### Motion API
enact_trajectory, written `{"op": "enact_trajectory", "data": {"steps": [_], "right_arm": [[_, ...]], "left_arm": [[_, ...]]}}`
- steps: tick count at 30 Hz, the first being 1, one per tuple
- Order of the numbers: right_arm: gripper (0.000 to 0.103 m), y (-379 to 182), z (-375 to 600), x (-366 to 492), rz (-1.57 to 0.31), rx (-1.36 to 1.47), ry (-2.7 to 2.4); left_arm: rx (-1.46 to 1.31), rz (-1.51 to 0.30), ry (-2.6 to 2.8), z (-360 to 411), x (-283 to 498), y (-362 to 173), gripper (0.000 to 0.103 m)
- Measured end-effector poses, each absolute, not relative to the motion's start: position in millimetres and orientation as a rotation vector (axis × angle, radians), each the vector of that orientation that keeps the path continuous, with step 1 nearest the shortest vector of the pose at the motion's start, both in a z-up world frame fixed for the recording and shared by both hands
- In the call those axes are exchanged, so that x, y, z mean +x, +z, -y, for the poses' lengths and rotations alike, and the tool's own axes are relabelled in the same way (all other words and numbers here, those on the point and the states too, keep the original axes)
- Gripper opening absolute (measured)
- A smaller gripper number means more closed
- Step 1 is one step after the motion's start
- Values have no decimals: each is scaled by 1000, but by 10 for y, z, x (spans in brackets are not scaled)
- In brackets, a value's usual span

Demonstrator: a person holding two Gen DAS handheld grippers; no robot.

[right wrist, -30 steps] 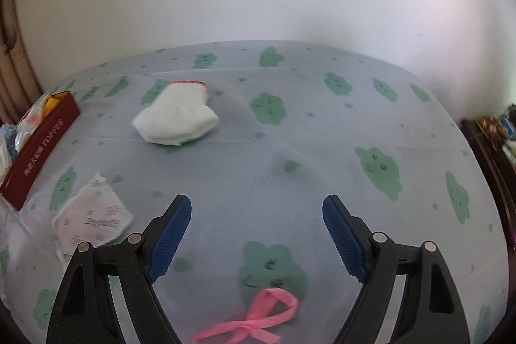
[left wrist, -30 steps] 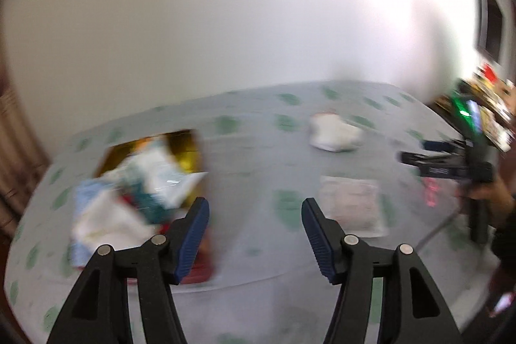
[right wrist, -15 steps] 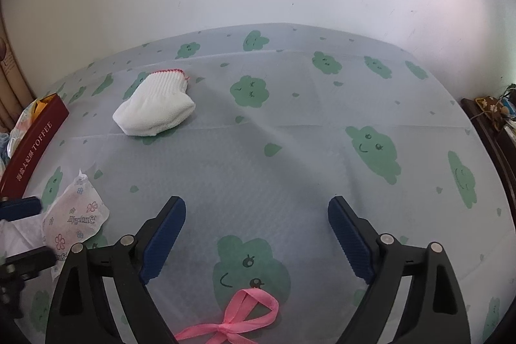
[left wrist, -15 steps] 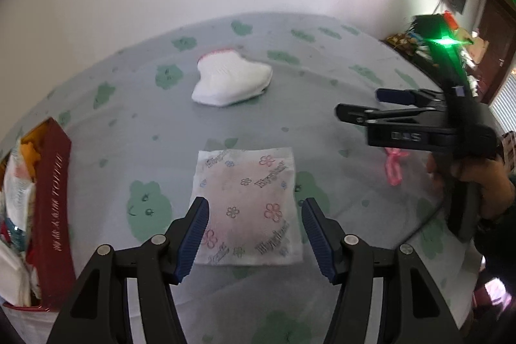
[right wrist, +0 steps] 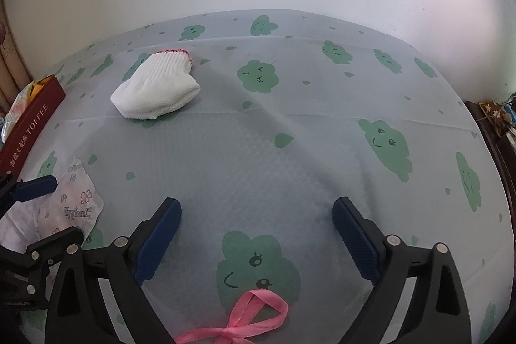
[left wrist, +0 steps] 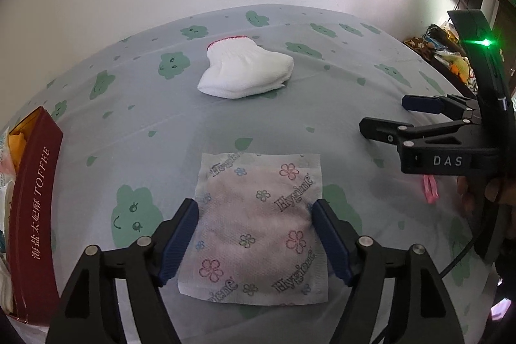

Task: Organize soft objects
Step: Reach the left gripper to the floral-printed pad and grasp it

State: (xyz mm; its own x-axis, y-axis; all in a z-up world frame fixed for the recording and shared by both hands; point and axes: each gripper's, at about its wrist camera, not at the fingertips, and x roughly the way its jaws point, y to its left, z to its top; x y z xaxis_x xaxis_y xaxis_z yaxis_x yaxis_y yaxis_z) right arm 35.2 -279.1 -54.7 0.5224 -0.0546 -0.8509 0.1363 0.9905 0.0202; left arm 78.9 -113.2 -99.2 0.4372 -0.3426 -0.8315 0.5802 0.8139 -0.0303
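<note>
A flat white "Hygiene" packet with flower print (left wrist: 259,224) lies on the table between the open fingers of my left gripper (left wrist: 256,239), which straddles it. It also shows in the right wrist view (right wrist: 75,202). A white knitted glove (left wrist: 246,74) lies farther back; it shows in the right wrist view too (right wrist: 156,95). A pink ribbon (right wrist: 245,316) lies just below my right gripper (right wrist: 256,242), which is open and empty. In the left wrist view the right gripper (left wrist: 391,118) is at the right and the ribbon (left wrist: 430,187) peeks out under it.
A red "TOFFEE" box (left wrist: 30,202) holding several soft packets stands at the left edge; it also shows in the right wrist view (right wrist: 29,128). The table has a grey cloth with green cloud faces (right wrist: 322,150). A white wall is behind. Cluttered furniture (left wrist: 448,54) stands at the far right.
My left gripper has swung from over the red box to the right and come down around the Hygiene packet. My right gripper has shifted slightly, staying open above the ribbon.
</note>
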Motion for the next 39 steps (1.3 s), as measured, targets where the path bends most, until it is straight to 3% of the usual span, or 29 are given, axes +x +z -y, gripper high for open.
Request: {"op": "enact_trajectory", "data": {"steps": [14, 25, 27, 28, 29, 31, 39], "right_arm": [[102, -578, 2757, 372, -1031, 79, -97], [103, -586, 2743, 376, -1040, 70, -97], [103, -585, 2742, 379, -1040, 72, -96], [103, -585, 2742, 380, -1040, 72, -96], [103, -585, 2742, 384, -1041, 72, -96], [103, -583, 2742, 384, -1041, 72, -96], [103, -588, 2735, 388, -1043, 67, -97]], "left_arm": [[290, -957, -572, 1160, 693, -1019, 85], [269, -958, -567, 1147, 699, -1018, 83], [268, -953, -571, 1138, 680, -1000, 74], [270, -949, -577, 1137, 666, -989, 63], [270, -939, -580, 1128, 653, -971, 45], [260, -940, -579, 1107, 659, -957, 35], [249, -935, -574, 1065, 657, -885, 20]]}}
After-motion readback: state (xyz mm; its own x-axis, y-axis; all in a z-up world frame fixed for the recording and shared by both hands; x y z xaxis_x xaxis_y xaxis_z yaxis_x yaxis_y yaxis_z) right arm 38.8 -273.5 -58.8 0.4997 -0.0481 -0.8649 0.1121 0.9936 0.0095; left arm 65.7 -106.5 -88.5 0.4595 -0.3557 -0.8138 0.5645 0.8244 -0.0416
